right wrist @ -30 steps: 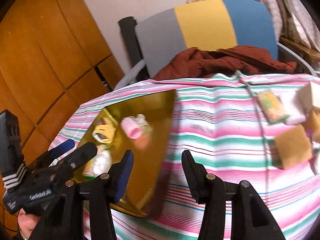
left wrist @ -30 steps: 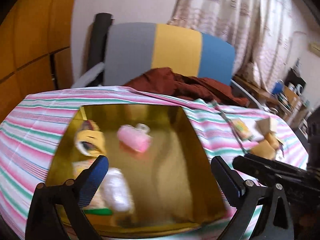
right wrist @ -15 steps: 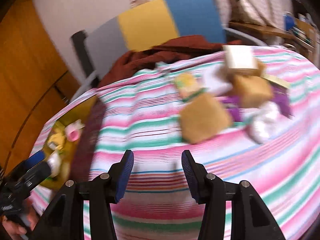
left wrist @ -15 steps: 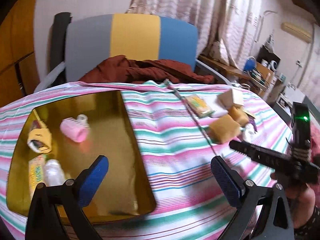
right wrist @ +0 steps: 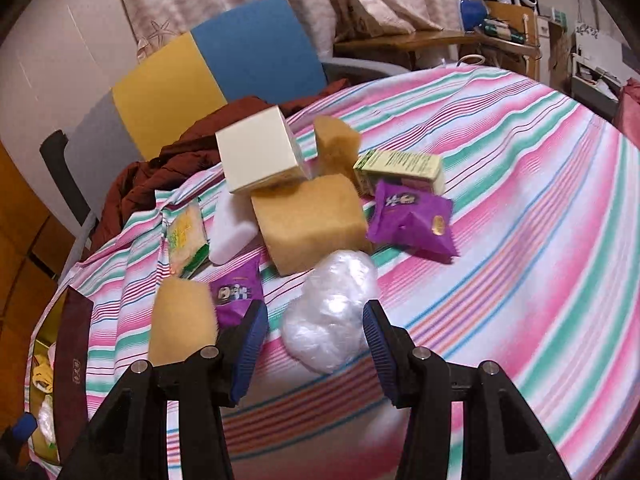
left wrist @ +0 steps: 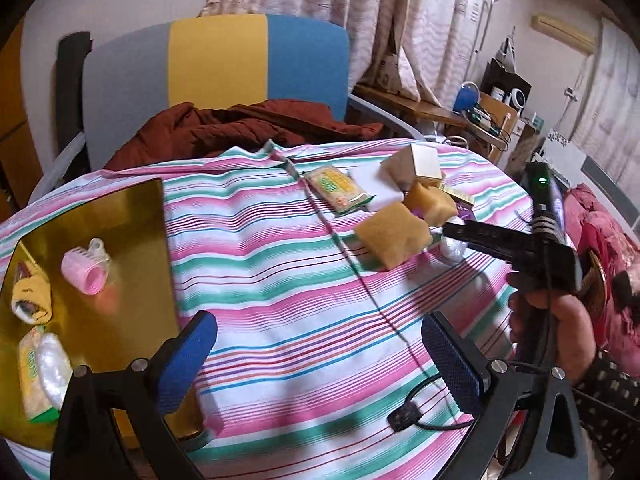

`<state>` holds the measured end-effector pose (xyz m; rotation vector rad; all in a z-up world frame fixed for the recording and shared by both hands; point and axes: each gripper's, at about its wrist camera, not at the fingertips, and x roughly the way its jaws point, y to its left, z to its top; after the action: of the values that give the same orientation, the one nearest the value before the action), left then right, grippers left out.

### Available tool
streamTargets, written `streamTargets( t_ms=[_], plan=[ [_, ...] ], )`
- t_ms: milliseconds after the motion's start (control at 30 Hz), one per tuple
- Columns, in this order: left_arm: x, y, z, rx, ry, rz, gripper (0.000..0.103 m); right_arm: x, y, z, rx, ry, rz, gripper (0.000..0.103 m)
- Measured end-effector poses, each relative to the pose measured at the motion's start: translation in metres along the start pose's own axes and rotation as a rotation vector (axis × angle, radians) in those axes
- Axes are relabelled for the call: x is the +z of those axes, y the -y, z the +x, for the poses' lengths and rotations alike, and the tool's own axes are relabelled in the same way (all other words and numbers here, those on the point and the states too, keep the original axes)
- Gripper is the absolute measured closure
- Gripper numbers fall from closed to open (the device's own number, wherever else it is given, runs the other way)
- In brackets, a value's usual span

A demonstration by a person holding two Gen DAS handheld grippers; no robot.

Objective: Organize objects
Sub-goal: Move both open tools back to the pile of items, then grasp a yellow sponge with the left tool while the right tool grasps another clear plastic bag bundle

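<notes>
Gold tray (left wrist: 120, 216) cut off at left (contents blurred); both hand-held grippers (left wrist: 316, 354) (right wrist: 314, 330) apart, empty.

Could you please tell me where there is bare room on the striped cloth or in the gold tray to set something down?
The striped cloth lies bare between the gold tray and the pile around the sponge. The tray's right half is also free, beside the pink roller. The pile itself is crowded.
</notes>
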<state>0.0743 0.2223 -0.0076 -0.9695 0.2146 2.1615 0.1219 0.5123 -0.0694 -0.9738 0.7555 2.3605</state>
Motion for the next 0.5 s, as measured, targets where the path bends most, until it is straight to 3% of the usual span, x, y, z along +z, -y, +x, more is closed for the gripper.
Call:
streamTargets(
  t_ms=[233, 500],
  plan=[
    [0.017, 0.015, 0.021, -0.014, -0.026, 0.029, 0.0, -0.014, -0.001, 0.003, -0.003, 0.051, -0.083, 0.064],
    [0.043, 0.029, 0.075, -0.038, -0.11, -0.023, 0.0, -0.025, 0.028, -0.011, -0.034, 0.103, -0.01, 0.065]
  ],
)
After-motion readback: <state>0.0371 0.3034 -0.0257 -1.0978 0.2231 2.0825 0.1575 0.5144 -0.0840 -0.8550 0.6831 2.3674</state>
